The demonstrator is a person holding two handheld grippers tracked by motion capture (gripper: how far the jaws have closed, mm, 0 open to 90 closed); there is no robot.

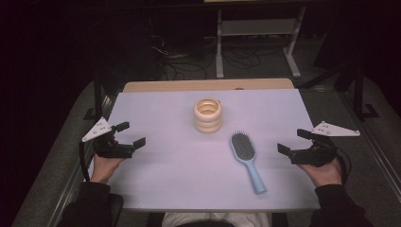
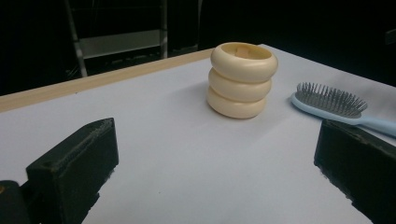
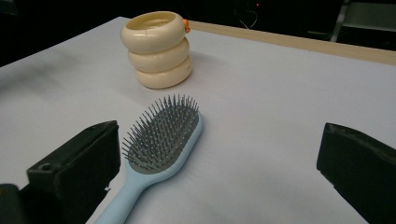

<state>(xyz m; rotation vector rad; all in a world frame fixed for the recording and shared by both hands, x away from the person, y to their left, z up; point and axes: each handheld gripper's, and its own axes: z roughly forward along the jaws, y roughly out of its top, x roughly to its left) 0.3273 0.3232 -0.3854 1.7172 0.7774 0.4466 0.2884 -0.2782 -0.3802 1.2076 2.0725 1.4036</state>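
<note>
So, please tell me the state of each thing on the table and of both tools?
Cream ribbed cup of three stacked rings: upright, open top, standing free.
Light blue plastic hairbrush with grey bristles: lying flat, bristles up, untouched.
Left tool: jaws open, holding nothing.
Right tool: jaws open, holding nothing.
Pale lilac table top: bears the cup and brush.

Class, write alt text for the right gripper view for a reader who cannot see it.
A light blue hairbrush with grey bristles lies bristles-up on a pale table, between the right gripper's two open black fingers. Behind it stands a cream holder shaped like three stacked rings, with a small orange part showing at its rim.
</note>
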